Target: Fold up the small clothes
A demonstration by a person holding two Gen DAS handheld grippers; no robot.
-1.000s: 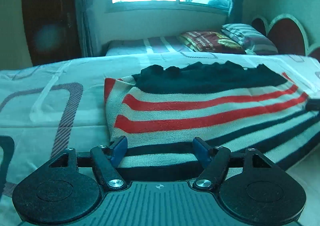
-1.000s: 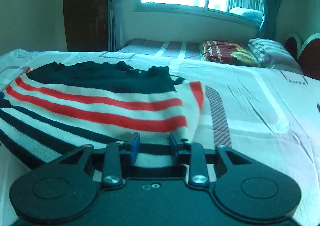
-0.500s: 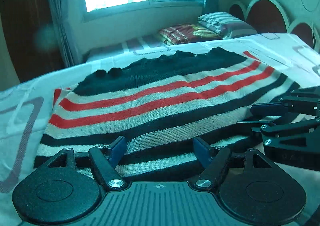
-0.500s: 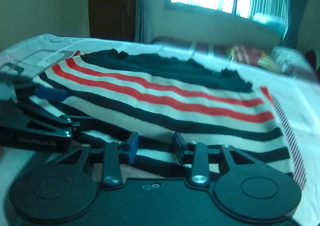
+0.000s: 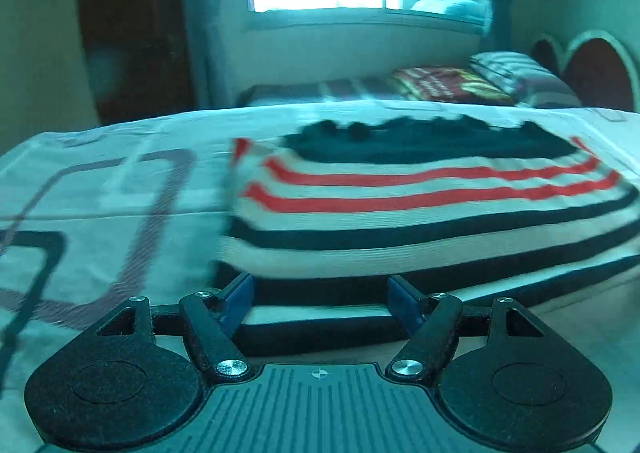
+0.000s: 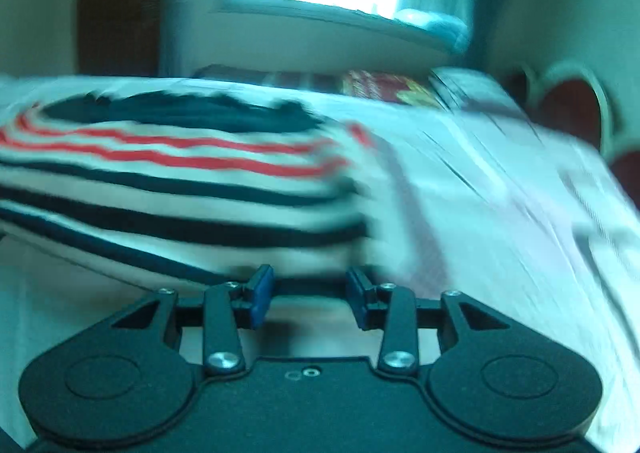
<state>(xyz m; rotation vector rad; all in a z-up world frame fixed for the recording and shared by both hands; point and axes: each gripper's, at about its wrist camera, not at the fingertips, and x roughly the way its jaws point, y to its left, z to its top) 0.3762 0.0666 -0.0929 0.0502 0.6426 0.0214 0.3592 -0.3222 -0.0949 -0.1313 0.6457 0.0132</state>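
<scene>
From the left wrist view, the striped knit garment [image 5: 420, 213] lies spread flat on the bed [image 5: 100, 213], its dark hem edge nearest the camera and its black upper part on the far side, toward the pillows [image 5: 480, 81]; the left gripper [image 5: 320, 299] stands with its blue pads wide apart at the garment's near left corner, the hem band lying between them but not pinched. The knit looks soft, thick and light, so it should drape and sag when lifted, and its ribbed surface ought to give the pads good purchase; the hem corner is the sensible place to take hold. From the right wrist view, blurred by motion, the same garment [image 6: 180, 193] fills the left half of the frame, and the right gripper [image 6: 308, 293] sits at its near right corner with a narrower gap; its jaws have just been opening, and nothing is clamped between them, though the hem edge lies just beyond the tips. A shallow bite would likely slip, so both layers of the hem should go deep between the pads
</scene>
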